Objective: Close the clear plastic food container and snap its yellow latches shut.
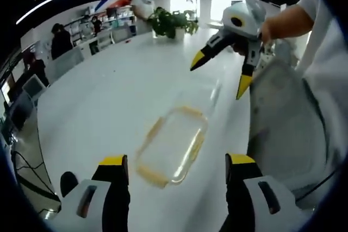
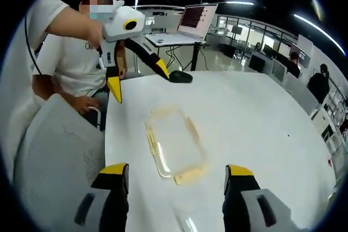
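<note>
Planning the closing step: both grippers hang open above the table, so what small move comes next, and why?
Probably lower the left gripper toward the clear container, since it lies untouched on the white table and both the left and right gripper are open, holding nothing.

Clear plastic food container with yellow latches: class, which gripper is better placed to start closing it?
Probably right. The right gripper hangs open just above the faint clear lid lying past the far end of the clear plastic food container.

Ahead of the jaws, the clear container [image 1: 173, 146] is blurred; its latches' positions cannot be told. The laptop [image 2: 185, 25] screen is unreadable.
</note>
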A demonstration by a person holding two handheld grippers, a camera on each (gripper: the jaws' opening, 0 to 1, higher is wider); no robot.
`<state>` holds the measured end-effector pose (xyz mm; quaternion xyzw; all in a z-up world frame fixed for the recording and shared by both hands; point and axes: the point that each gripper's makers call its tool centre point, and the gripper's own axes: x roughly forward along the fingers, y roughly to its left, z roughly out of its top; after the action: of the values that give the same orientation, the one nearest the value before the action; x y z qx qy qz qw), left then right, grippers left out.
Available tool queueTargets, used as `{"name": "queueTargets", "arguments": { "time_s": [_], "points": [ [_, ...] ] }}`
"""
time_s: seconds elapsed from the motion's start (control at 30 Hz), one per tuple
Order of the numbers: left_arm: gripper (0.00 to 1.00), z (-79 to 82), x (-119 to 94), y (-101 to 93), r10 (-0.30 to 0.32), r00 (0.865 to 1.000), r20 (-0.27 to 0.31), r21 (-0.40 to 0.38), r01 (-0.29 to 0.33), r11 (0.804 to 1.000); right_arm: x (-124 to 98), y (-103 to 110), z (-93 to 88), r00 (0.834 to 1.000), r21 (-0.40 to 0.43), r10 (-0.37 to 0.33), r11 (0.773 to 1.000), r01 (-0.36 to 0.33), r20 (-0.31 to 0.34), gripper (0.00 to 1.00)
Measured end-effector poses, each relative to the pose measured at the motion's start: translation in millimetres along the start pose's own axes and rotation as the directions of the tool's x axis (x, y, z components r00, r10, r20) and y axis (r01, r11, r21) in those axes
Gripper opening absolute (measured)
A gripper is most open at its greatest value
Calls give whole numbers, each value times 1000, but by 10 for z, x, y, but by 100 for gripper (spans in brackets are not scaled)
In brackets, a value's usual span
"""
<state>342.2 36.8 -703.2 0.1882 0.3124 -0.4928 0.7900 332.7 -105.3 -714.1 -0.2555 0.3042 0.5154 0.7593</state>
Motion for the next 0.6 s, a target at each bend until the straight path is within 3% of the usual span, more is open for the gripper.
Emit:
{"name": "queueTargets", "arguments": {
  "time_s": [0.27, 0.6],
  "points": [
    [70, -64, 50, 48, -32, 999, -36, 43, 33, 999, 102, -55, -6, 999, -19, 35, 999, -35, -18, 65],
    [67, -237, 130, 126, -67, 990, -123, 132, 83, 988, 186, -164, -113, 996, -64, 58, 996, -63, -72, 64]
  ]
}}
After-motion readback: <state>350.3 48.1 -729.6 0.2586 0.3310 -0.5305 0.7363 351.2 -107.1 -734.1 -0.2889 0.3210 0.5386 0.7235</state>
